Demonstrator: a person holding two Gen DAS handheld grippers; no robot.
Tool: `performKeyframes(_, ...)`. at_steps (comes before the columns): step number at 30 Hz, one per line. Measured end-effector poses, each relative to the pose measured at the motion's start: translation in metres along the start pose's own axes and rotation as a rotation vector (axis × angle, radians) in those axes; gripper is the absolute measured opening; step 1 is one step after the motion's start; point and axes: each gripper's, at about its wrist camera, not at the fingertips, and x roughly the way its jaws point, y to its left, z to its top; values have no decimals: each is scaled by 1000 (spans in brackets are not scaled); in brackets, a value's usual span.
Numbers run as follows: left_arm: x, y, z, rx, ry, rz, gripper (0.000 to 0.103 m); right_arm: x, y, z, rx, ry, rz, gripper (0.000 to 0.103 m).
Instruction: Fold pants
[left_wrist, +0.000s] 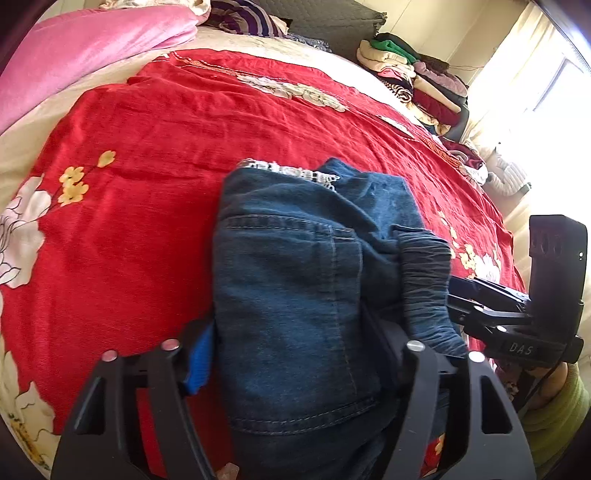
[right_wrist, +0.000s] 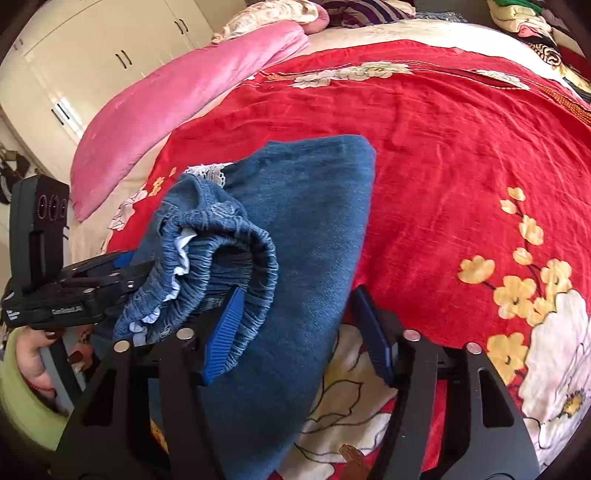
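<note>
**Folded jeans on the red bedspread, tongs at the near end**

The blue denim pants lie folded into a thick bundle on the red flowered bedspread, with a strip of white lace trim showing at the far end of the bundle. The gathered elastic waistband bulges up at the near end.

The left tongs straddle the near end of the pants, a blue pad showing at one edge of the denim; the other pad is hidden by cloth, so I cannot tell whether they press or only bracket it. The right tongs stand about half open. One blue pad touches the waistband, the other stands clear beside the pants, over a white flower on the bedspread; the denim sits between them without being pinched.

A pink quilt lies beyond the pants toward the head of the bed, cream wardrobes behind it. A pile of folded clothes sits past the far corner of the bedspread. A hand in a green sleeve grips the left tool's handle.
</note>
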Motion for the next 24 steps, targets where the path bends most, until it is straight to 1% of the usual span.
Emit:
performKeyframes(1,1,-1,1,2,2,2,62,1,1,0,-3,1,4,45)
performKeyframes(3,1,-5,-1,24,3,7,56,3,6,-1,-31,12,11,31)
performKeyframes(4,-1,-8,-1,38,0,14,52,2,11,-1,-52,17,28,20)
performKeyframes(5,-3,-10,-1,50,-5,19,49,1,14,-1,-66,17,32,16)
performKeyframes(6,-5,-11,-1,52,-9,21,47,-1,19,-1,-92,11,16,15)
performKeyframes(8,-11,-13,0,51,-25,17,38,-5,25,0,-109,-6,2,11)
performKeyframes(11,-22,-15,3,53,-45,9,34,-14,37,2,-145,-39,-13,10)
performKeyframes(15,-35,-22,9,66,-69,8,33,-27,53,11,-203,-74,-36,9)
performKeyframes(17,-42,-26,15,84,-95,23,32,-34,61,20,-231,-105,-43,9)
performKeyframes(24,-53,-28,45,100,-143,40,32,-41,63,51,-268,-164,-44,9)
